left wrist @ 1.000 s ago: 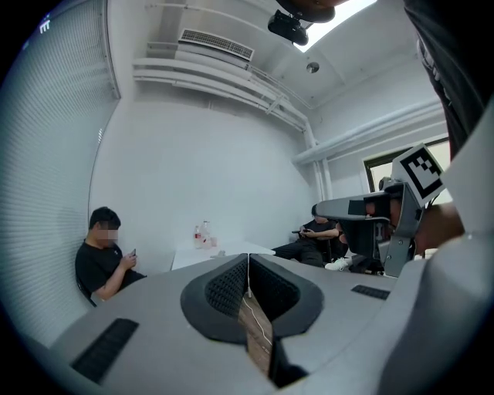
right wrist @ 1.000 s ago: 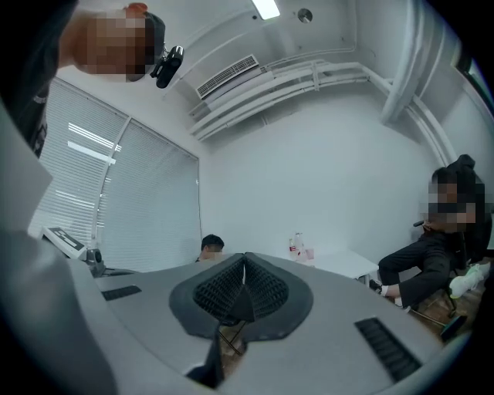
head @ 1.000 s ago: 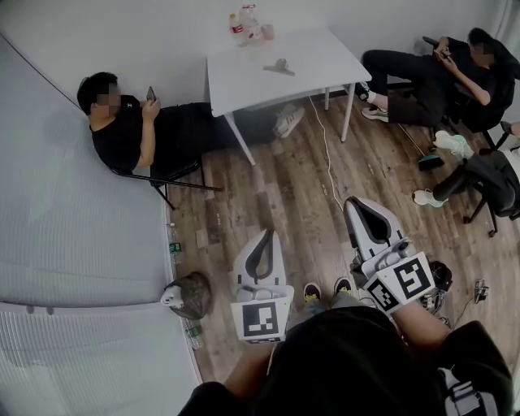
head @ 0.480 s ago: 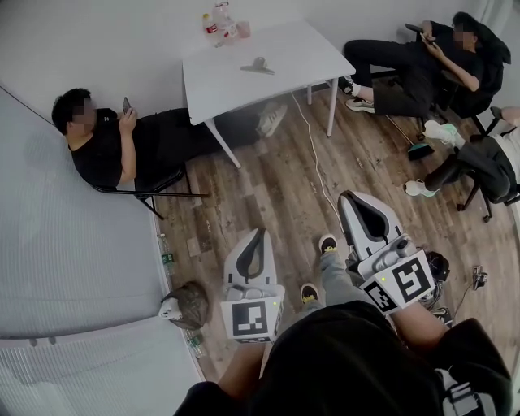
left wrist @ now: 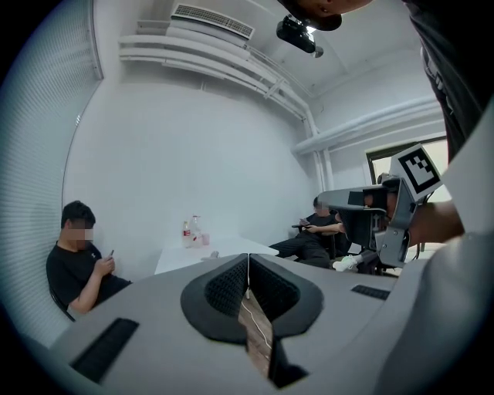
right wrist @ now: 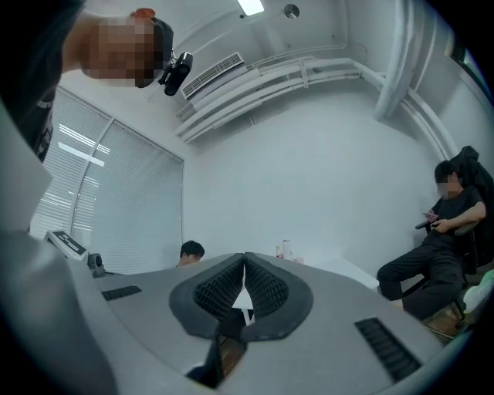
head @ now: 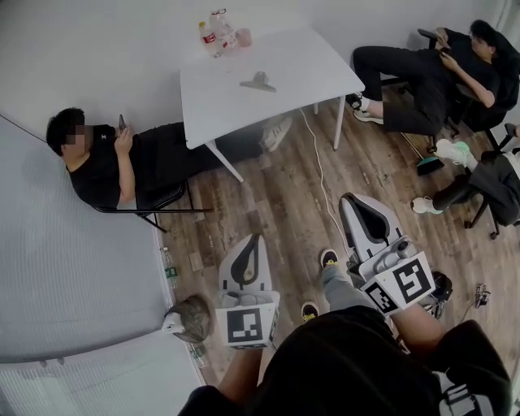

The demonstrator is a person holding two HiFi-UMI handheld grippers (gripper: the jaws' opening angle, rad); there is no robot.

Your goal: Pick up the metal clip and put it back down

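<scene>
White plain wall (head: 122,49), brown wood-plank floor (head: 276,195), white square tabletop (head: 301,73) by it, pale slatted blinds (head: 73,244) left, ceiling light panel (right wrist: 251,6) on.

One white table (head: 309,65) stands on the wood-plank floor (head: 276,195). On the table: a metal clip (head: 257,81) near its middle; plastic bottles (head: 213,32) and a pink cup (head: 243,36) at its far left corner, well apart from the clip. On the floor: a white cable (head: 322,175) running out from under the table.
</scene>
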